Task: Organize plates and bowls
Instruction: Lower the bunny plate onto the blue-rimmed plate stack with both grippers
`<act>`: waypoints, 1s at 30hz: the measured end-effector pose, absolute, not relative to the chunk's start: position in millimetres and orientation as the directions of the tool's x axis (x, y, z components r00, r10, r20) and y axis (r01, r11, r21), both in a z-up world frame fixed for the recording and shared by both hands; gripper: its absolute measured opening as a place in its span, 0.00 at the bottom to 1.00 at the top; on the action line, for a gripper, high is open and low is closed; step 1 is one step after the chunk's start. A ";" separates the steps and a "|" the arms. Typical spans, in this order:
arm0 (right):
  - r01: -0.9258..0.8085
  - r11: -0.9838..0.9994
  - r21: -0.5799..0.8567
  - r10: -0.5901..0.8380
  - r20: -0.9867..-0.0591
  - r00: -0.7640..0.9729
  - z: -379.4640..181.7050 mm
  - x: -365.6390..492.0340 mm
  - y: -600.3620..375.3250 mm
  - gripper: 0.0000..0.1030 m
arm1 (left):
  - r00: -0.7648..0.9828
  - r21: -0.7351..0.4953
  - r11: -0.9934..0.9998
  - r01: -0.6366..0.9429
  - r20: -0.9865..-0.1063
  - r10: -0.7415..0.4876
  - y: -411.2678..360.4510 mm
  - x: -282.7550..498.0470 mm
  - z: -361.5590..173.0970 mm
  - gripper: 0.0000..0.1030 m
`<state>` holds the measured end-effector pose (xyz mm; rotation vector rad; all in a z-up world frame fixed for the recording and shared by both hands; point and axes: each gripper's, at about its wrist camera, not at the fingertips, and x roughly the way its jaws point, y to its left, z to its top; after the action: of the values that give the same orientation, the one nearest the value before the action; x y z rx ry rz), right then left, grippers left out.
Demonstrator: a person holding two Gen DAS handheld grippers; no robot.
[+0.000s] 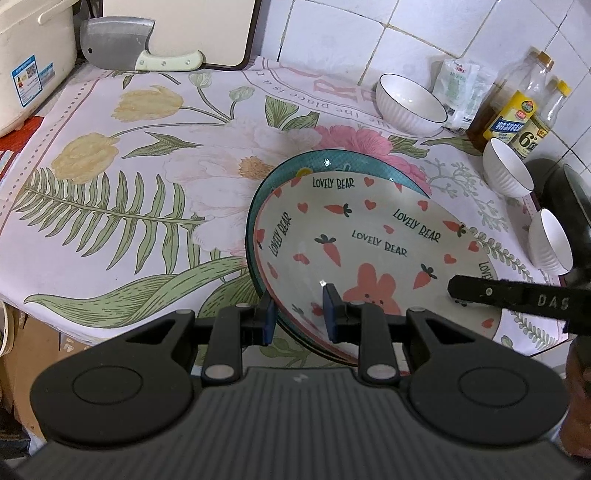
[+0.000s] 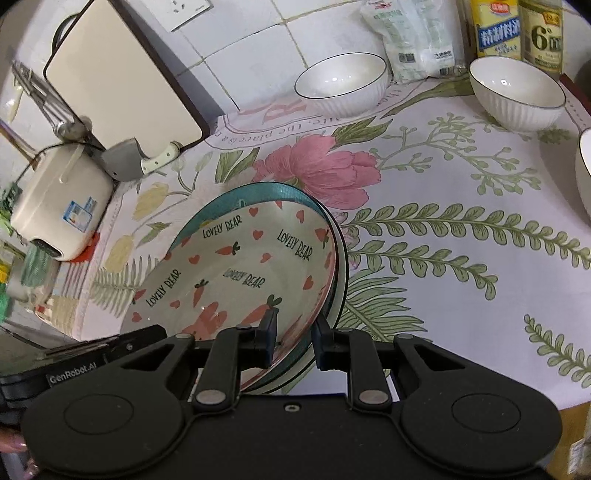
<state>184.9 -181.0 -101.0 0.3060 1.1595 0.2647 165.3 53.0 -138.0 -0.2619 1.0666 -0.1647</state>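
Observation:
A white "Lovely Bear" plate with carrots and hearts [image 1: 369,236] lies stacked on a teal plate [image 1: 295,166] on the floral cloth. My left gripper [image 1: 298,314] straddles the stack's near left rim, one pad inside and one outside, with a gap beside the rim. My right gripper [image 2: 293,338] straddles the near right rim of the same stack [image 2: 240,266]; the teal rim [image 2: 258,192] shows behind. Its pads also stand apart around the rim. Three white ribbed bowls [image 1: 410,105] [image 1: 508,168] [image 1: 550,242] stand at the back right.
A cleaver [image 1: 122,46] and a cutting board [image 1: 177,26] lean at the back left by a white cooker [image 1: 33,62]. Bottles [image 1: 517,107] and a packet [image 1: 463,92] stand against the tiled wall. A dark pan [image 1: 569,192] is at the right edge.

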 end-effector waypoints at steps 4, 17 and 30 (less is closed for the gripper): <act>-0.092 0.958 0.271 0.286 -0.879 0.382 -97.3 183.2 -167.3 0.27 | 0.461 -0.302 0.953 -0.003 -0.846 -0.266 52.8 165.9 -139.5 0.23; -0.156 0.980 0.123 0.180 -0.877 0.445 -100.5 173.8 -148.2 0.36 | 0.405 -0.345 0.934 -0.094 -0.870 -0.281 55.4 165.6 -149.4 0.23; -0.188 0.982 0.011 0.110 -0.843 0.526 -114.1 168.0 -136.2 0.42 | 0.376 -0.312 0.940 -0.134 -0.894 -0.244 46.8 166.7 -155.0 0.24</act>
<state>168.0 -136.2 -114.1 -0.0844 1.0017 0.1786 166.7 46.8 -155.0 -0.3612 1.1904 -0.0722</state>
